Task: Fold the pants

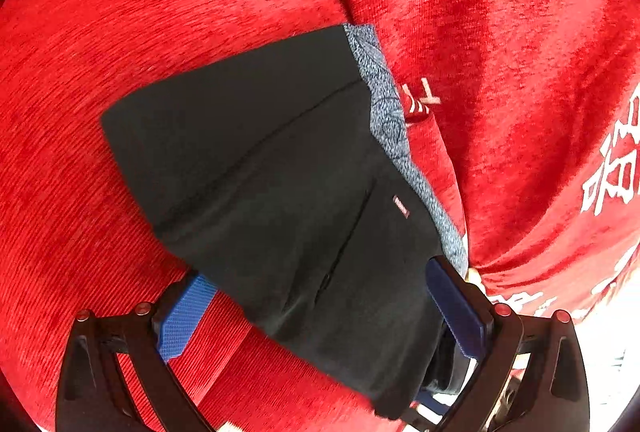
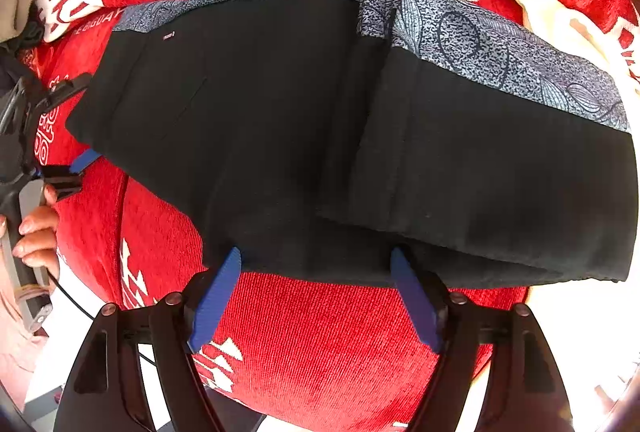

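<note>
Black pants (image 1: 260,159) with a blue-grey patterned waistband (image 1: 384,99) lie folded on a red cloth. My left gripper (image 1: 318,272) is open, and its blue pads (image 1: 182,316) straddle the pants' near corner without pinching it. In the right wrist view the pants (image 2: 280,119) spread across the frame, one layer lapped over another, with the waistband (image 2: 492,47) along the far edge. My right gripper (image 2: 316,252) is open, its fingertips (image 2: 218,292) at the near hem. At the pants' left end, a hand holds the left gripper (image 2: 80,119).
The red cloth (image 1: 100,51) with white printed characters covers the whole surface and is wrinkled into ridges behind the pants. A cream cloth (image 2: 560,19) lies at the far right. A person's hand (image 2: 36,232) and a cable (image 2: 72,296) are at the left edge.
</note>
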`<state>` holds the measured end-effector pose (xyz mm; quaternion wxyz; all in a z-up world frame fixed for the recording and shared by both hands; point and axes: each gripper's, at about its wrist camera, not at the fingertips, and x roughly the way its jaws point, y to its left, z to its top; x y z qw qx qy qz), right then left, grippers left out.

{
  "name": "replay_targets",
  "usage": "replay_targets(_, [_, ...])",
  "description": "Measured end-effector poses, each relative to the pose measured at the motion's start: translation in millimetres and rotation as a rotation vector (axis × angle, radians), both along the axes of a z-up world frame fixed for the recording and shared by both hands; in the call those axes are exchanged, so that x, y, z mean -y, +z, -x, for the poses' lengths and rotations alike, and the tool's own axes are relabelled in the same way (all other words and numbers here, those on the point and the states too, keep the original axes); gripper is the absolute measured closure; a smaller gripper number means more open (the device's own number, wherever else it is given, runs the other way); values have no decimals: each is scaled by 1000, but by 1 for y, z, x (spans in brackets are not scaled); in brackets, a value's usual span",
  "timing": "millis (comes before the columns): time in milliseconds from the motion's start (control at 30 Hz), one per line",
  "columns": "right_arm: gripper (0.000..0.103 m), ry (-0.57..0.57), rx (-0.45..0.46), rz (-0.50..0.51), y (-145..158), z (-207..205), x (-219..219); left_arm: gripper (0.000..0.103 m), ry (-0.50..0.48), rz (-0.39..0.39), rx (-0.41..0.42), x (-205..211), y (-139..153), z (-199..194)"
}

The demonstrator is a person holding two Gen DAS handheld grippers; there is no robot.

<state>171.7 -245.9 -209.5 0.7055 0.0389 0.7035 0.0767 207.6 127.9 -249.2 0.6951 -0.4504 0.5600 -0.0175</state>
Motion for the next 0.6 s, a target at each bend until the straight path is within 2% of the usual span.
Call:
replay_targets(167, [22, 3, -1, 4, -1, -1, -2, 0, 30, -12, 42, 7, 11, -11])
replay_targets(233, [21, 4, 0, 8, -1, 0, -2, 0, 26, -42, -7, 8, 0, -15])
replay_targets(333, [21, 18, -1, 10, 1, 0, -3, 3, 35, -76, -16, 9, 0, -18])
replay_targets(467, [21, 27, 28, -12, 23, 0, -3, 65, -44, -356, -84, 26, 12, -25])
replay_targets(533, [23, 32, 74, -45, 43, -1, 1, 69, -96, -418, -64, 33, 19, -28])
replay_targets(600, [24, 34, 118, -84, 64, -7, 6, 72, -207, -595, 2, 58, 40, -32])
